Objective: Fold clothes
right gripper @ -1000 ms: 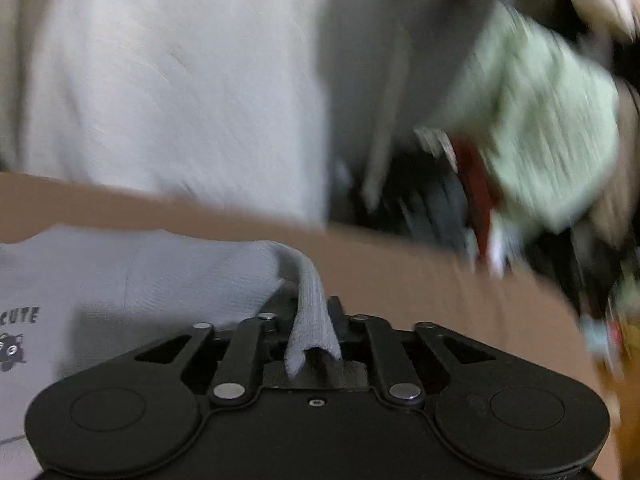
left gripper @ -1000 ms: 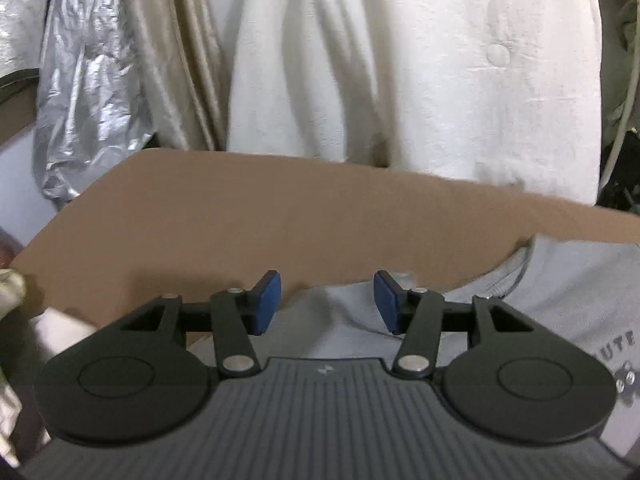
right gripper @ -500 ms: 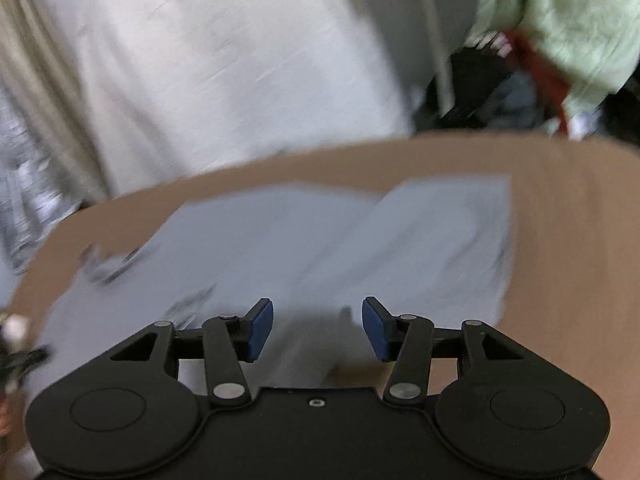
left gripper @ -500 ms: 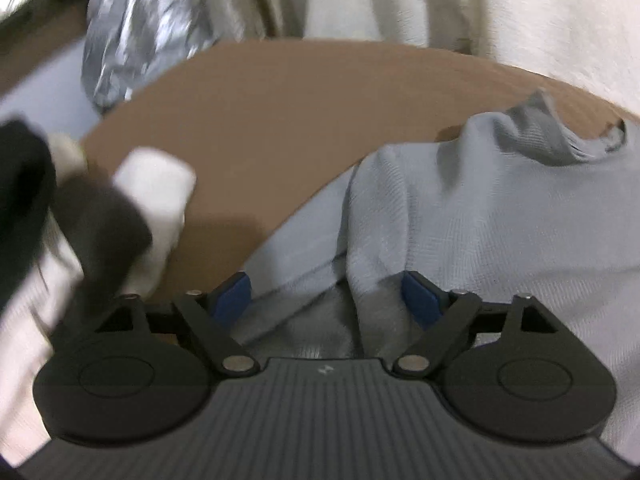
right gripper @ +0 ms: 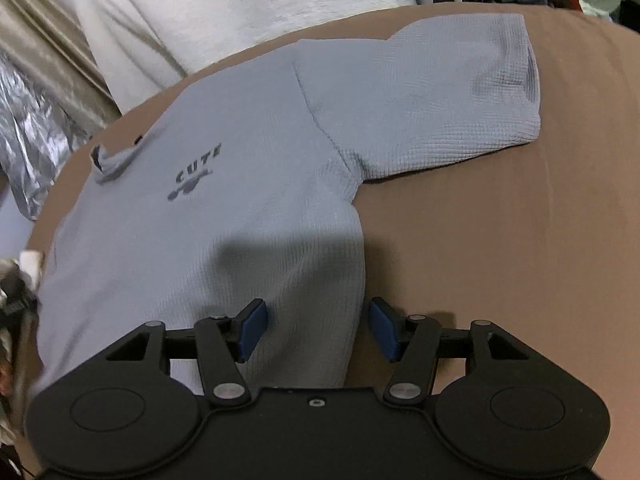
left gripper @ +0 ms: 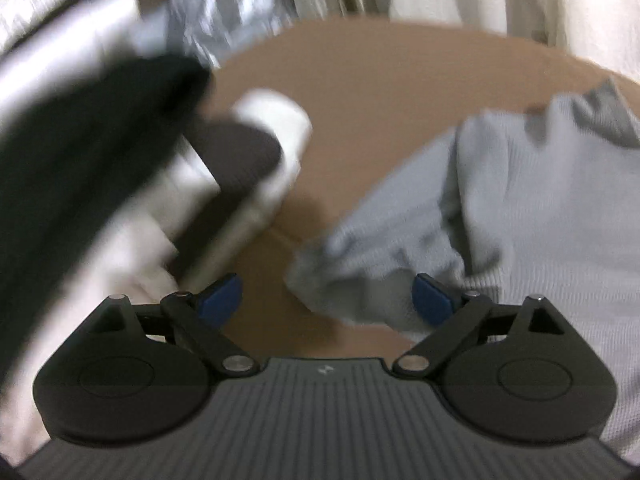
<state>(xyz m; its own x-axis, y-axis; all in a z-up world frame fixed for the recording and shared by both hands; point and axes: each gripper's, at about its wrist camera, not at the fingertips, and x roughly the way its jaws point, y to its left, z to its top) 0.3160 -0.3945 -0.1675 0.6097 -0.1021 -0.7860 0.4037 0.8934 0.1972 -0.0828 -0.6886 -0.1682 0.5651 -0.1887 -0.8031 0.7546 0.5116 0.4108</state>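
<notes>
Grey waffle-knit T-shirt [right gripper: 248, 216] flat on brown table [right gripper: 500, 240]. Right gripper [right gripper: 318, 330] jaws opening, side hem between pads, unpressed. Left gripper [left gripper: 328, 300] jaws opening, sleeve [left gripper: 384, 264] just ahead, ungripped. Blurred clothes pile [left gripper: 120, 184] left.

dim indoor light; left wrist view motion-blurred, right sharper, shadowed, fisheye-bent edges.

Grey waffle-knit t-shirt [right gripper: 248, 184] lies spread front-up on the brown table [right gripper: 500, 240], with "CUTE" printed on the chest. One short sleeve sticks out flat; the other [left gripper: 380, 264] is rumpled.
</notes>
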